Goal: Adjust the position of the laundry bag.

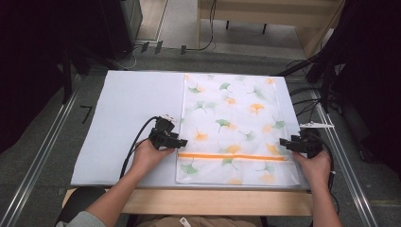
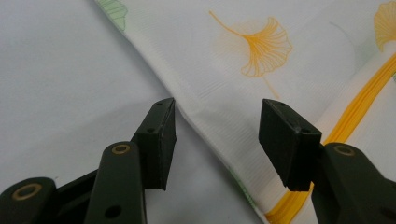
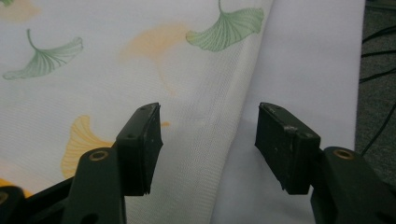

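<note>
Both grippers sit at the sides of a flat cloth bag on the white table. One is the left gripper, at the bag's left edge, close to the orange zipper. Its jaws are apart and hold nothing; the bag's edge runs between them. At the bag's right edge is the right gripper, jaws also apart, with that edge lying under the gap. Green and orange leaves are printed on the bag. No words can be read on it. I cannot tell what is inside. Its zipper looks closed.
</note>
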`<state>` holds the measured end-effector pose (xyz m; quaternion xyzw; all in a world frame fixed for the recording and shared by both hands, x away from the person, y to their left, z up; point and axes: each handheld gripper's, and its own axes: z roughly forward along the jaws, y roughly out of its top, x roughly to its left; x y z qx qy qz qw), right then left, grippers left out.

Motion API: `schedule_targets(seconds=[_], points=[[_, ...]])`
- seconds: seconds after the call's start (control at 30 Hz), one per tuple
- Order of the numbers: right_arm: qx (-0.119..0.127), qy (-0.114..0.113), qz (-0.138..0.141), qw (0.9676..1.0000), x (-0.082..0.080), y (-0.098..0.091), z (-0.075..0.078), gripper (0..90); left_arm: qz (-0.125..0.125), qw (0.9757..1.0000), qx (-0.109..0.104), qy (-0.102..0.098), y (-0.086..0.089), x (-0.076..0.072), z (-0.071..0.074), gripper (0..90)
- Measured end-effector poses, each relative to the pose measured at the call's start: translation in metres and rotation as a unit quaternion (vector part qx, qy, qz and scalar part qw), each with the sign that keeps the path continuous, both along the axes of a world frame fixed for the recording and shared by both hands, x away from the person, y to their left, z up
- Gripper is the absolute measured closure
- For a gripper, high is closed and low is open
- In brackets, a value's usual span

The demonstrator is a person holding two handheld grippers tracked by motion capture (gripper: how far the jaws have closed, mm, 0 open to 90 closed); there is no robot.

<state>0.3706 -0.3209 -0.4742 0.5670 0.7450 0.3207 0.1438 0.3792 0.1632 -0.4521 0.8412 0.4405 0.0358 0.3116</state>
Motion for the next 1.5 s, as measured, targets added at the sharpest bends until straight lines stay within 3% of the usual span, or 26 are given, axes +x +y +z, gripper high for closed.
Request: schedule_targets(seconds=[0.03,0.17,0.2,0.4,0.5,0.53,0.57,0.63,0.77,1.07,1.3,1.5], points=[[-0.006,-0.002,0.002,1.0,0.002,0.003,-0.002,43.3,-0.003,1.0,0.003,-0.002,-0.003,-0.001,0.0,48.3],[0.01,0.002,0.004,0.9999,0.005,0.007,-0.001,44.0,-0.009,1.0,0.002,-0.002,-0.007,-0.002,-0.001,51.1],[0.008,0.001,0.016,0.9998,0.005,0.013,-0.001,46.5,-0.015,0.9999,0.001,-0.004,-0.01,-0.002,-0.001,53.4],[0.004,0.001,0.021,0.9998,0.006,0.02,0.0,53.7,-0.02,0.9997,0.005,-0.012,-0.012,-0.003,-0.002,63.6],[-0.004,-0.001,0.018,0.9998,0.007,0.023,0.0,61.5,-0.027,0.9995,0.008,-0.014,-0.011,-0.002,-0.002,70.7],[-0.008,-0.001,0.014,0.9999,0.007,0.024,0.001,69.1,-0.028,0.9994,0.011,-0.017,-0.012,-0.003,-0.003,76.1],[-0.008,-0.001,0.014,0.9999,0.007,0.024,0.001,69.1,-0.028,0.9994,0.011,-0.017,-0.012,-0.003,-0.003,79.6],[-0.013,0.002,0.001,0.9999,0.007,0.025,0.001,79.7,-0.032,0.9994,0.007,-0.013,-0.011,-0.001,-0.004,83.9],[-0.005,0.013,-0.009,0.9999,0.008,0.024,0.002,86.1,-0.025,0.9996,-0.012,0.003,-0.009,0.002,-0.004,89.4],[-0.004,0.019,-0.003,0.9998,0.01,0.027,0.006,88.5,-0.021,0.9992,-0.033,0.011,0.0,0.003,0.0,90.0],[0.002,0.019,0.01,0.9998,0.011,0.033,0.009,88.7,-0.019,0.9992,-0.031,0.013,0.01,0.004,0.006,90.0],[0.024,0.021,0.026,0.9992,0.015,0.044,0.014,89.1,-0.012,0.9992,-0.036,0.012,0.023,0.004,0.012,90.0]])
